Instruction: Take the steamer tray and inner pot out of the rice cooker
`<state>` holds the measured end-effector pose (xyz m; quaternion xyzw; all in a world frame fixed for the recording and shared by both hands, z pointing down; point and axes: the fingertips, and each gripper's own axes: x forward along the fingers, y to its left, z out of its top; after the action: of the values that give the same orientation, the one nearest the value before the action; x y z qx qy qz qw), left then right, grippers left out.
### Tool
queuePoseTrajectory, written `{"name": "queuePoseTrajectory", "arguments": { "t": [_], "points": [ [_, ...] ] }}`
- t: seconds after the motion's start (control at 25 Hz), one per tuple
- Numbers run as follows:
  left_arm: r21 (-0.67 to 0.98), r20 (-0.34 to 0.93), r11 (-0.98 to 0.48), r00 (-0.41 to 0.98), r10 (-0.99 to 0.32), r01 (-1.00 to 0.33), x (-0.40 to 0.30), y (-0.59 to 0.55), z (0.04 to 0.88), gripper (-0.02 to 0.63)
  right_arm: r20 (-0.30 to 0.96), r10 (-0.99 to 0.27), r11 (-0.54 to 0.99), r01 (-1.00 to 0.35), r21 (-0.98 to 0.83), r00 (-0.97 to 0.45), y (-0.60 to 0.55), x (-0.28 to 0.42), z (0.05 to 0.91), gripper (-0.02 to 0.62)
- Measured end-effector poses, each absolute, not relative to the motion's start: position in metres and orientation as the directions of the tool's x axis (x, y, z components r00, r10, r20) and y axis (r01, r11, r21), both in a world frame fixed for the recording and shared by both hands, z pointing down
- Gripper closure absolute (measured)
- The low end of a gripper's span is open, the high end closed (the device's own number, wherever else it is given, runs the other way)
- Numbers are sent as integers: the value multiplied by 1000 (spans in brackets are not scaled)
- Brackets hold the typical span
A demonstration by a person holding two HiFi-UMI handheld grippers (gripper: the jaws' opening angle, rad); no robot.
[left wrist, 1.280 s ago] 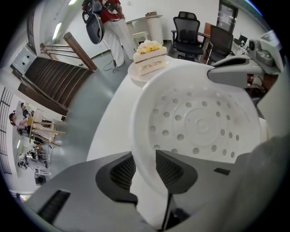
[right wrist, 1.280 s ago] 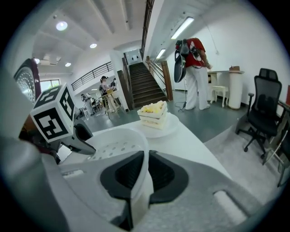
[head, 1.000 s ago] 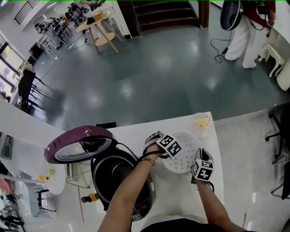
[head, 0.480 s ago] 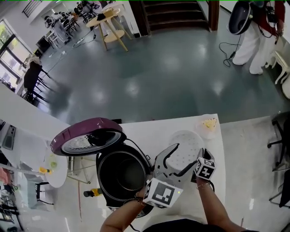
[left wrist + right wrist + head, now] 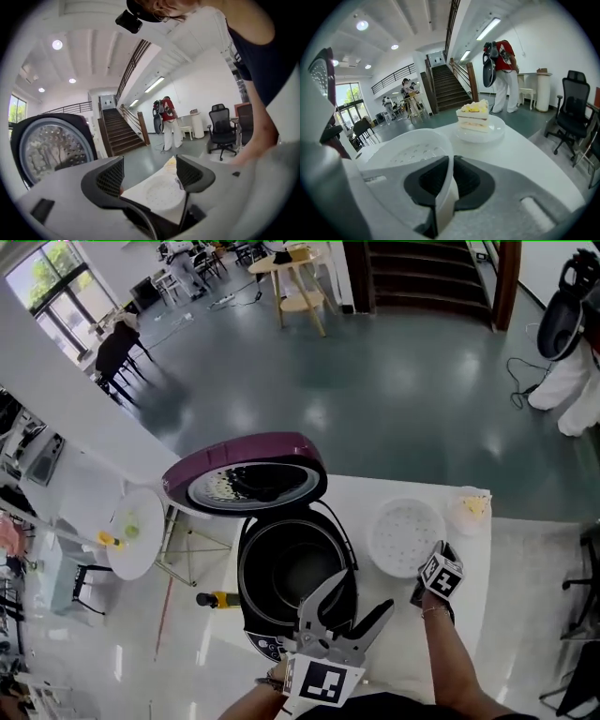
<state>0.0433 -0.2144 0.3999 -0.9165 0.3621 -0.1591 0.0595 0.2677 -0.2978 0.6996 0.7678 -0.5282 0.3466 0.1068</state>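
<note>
Tabletop [image 5: 361, 495] | right gripper [image 5: 424, 589] jaws clamp steamer tray [image 5: 403, 535] rim | left gripper [image 5: 354, 598] jaws just opened — empty

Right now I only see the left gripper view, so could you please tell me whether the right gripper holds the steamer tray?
Observer: Yes, the right gripper view shows the right gripper shut on the rim of the steamer tray.
Operator: Thank you. Is the inner pot out of the rice cooker?
Observer: No, the head view shows the inner pot sitting inside the rice cooker, with the lid raised.
</note>
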Motion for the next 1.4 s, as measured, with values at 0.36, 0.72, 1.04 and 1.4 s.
{"name": "queuePoseTrajectory", "arguments": {
  "t": [0.36, 0.72, 1.04, 1.4],
  "points": [
    [-153, 400, -446, 357, -844, -882, -122, -214, 438, 261, 550, -812, -422, -848, -321, 197, -277, 261, 653, 324],
    [-162, 647, -256, 93, -757, -953, -247, -202, 501, 261, 422, -792, 338, -893, -298, -441, -269, 46, 513, 280],
    [-272, 739, -345, 35, -673, -898, -253, -225, 523, 261, 544, -689, 590, -806, 38, -479, -268, -51, 496, 249],
    [-272, 815, -418, 23, -580, -867, -254, -250, 555, 261, 699, -609, 661, -727, 186, -375, -287, -71, 531, 235]
  ]
}}
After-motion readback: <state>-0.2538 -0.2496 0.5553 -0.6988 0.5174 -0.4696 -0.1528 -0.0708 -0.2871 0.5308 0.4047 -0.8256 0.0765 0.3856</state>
